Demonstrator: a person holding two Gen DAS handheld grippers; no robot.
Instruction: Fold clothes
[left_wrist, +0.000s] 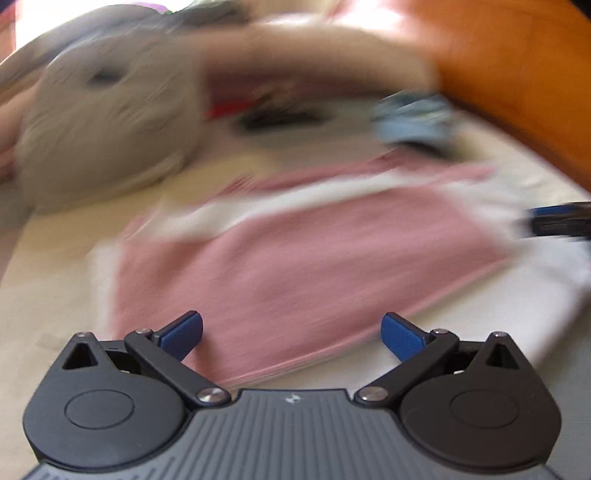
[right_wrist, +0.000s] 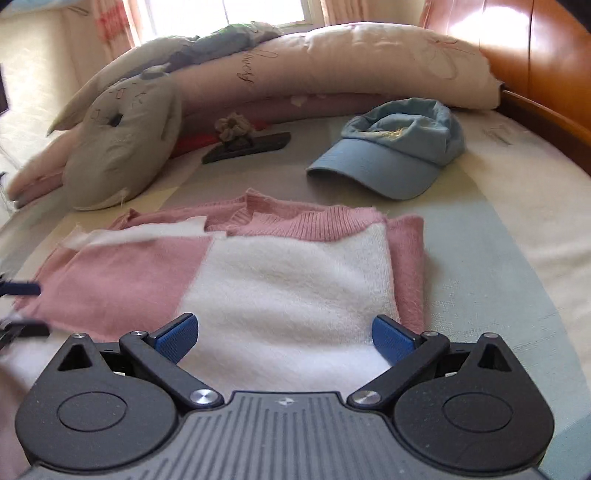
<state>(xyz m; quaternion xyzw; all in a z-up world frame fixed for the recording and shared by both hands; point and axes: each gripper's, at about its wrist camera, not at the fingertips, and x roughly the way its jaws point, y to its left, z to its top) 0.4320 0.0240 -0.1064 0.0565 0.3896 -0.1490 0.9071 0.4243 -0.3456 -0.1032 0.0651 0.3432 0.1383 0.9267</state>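
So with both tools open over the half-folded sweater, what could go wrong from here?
1. The pink and white sweater is fuzzy knit; a shallow pinch by the right tool may catch only the top layer and undo the fold.
2. The left tool view is motion-blurred, so a fast approach could miss the hem.
3. The blue cap lies just beyond the collar; a forward fold could land on it.

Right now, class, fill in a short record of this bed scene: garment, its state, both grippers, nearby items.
garment: pink and white sweater
state: partly folded, flat on the bed sheet
left gripper: fingers open, empty, over the pink part
right gripper: fingers open, empty, over the white part
nearby: blue cap, grey plush rabbit, long pillow
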